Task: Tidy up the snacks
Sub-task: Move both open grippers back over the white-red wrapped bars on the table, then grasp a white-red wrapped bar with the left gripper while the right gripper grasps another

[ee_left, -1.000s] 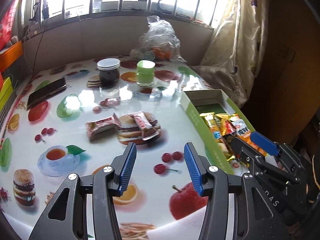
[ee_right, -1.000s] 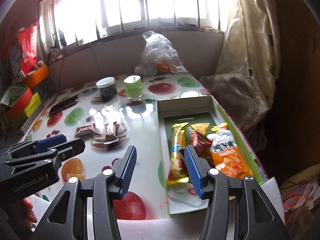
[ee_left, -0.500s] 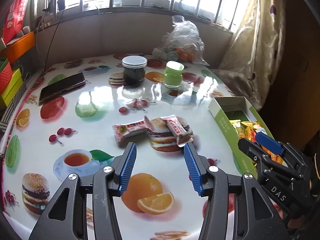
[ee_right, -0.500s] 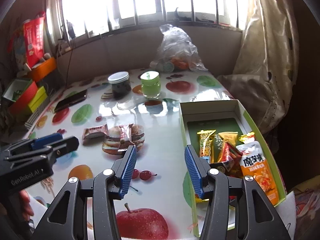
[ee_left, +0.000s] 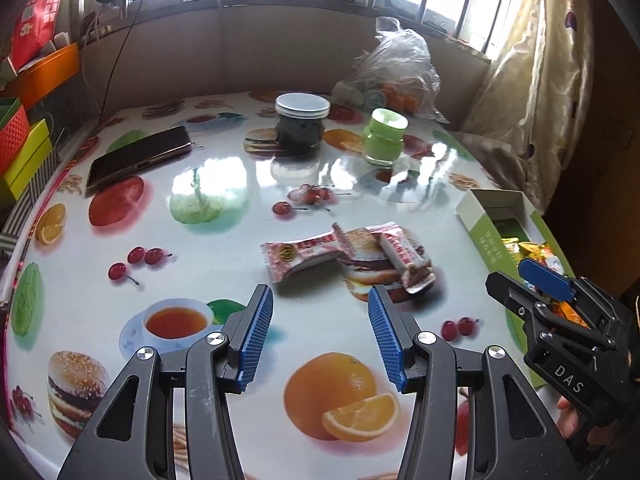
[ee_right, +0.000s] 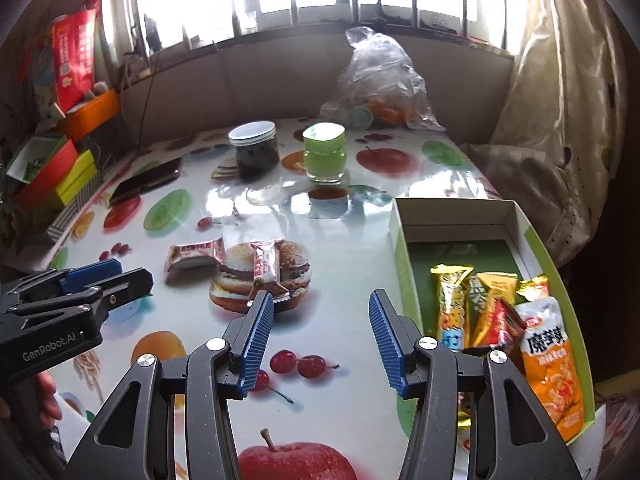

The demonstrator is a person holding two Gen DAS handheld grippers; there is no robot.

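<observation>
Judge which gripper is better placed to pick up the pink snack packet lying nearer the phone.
Left, probably. The left gripper is open and empty, with that pink snack packet just ahead of its fingertips. The right gripper, also open, sits nearer the green box, and the other pink packet lies between.

Home: curtained window (ee_left: 532, 60), fruit-print tablecloth (ee_left: 224, 240)

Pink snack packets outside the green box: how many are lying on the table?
2. The left packet lies flat on the table; the right packet lies just beside it on the printed burger. Others may be hidden behind the grippers.
</observation>
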